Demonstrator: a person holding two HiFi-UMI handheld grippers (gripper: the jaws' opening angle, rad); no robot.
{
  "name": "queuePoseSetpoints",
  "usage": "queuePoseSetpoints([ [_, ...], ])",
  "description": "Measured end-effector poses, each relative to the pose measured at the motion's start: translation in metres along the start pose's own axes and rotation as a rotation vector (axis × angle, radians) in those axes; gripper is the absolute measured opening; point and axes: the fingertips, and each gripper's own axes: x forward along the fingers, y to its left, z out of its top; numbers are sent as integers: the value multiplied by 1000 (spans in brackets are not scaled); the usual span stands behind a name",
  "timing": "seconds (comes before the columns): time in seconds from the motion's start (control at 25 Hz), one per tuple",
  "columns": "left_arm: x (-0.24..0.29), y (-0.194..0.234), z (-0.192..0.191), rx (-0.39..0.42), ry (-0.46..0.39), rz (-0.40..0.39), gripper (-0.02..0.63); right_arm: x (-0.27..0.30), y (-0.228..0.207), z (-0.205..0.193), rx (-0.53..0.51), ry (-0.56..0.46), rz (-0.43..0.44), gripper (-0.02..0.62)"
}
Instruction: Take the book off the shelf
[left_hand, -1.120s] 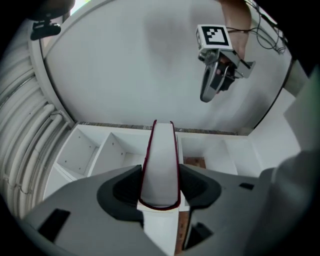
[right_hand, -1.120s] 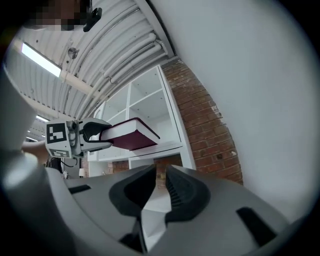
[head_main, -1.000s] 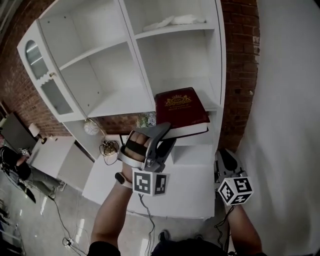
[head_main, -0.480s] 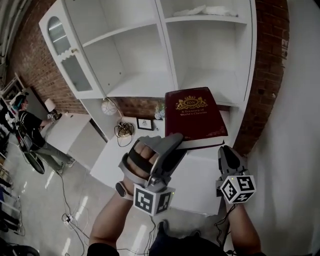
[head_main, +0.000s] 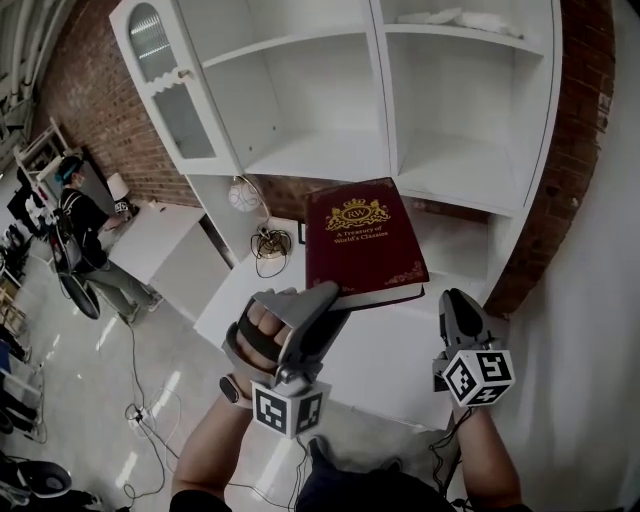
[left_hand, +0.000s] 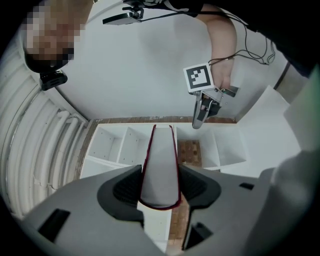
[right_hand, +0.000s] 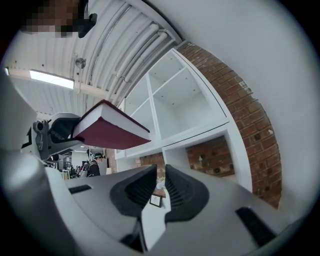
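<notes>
The burgundy book (head_main: 360, 240) is already clear of the white shelf (head_main: 330, 160). It is held out flat, cover up, above the white bench (head_main: 390, 360). Only the left hand-held gripper (head_main: 335, 297) carries it, with its jaws clamped on the covers at the book's near edge. In the left gripper view the page block (left_hand: 160, 165) sits squarely between the pads. That one-edge hold is the main risk. The book looks thick and heavy, and most of it hangs beyond the pads toward the far side. A quick swing or tilt could therefore make it pivot downward or slide out of the grip. A fall would land it on the bench, where the small round lamp (head_main: 243, 195) and picture frame (head_main: 300, 232) at the far left could be struck. The right hand-held gripper (head_main: 455, 300) offers no backup. Its jaws stand almost together with only a thin gap and nothing in it, and it sits off to the right, apart from the book. A second hazard is the book's far corner, which is near the shelf's lower edge and could clip it if the book swings toward the far side.
</notes>
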Motion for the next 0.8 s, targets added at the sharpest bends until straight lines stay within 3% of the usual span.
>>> queuePoseSetpoints([
  [0.16, -1, -15, -21, 3, 52, -9, 224, 16, -1, -6, -7, 13, 34, 49],
  [0.32, -24, -26, -62, -19, 86, -29, 224, 36, 37, -19, -20, 36, 62, 46],
  [0.8, -67, -108, -171, -116, 163, -184, 224, 89, 114, -49, -37, 96, 99, 37],
])
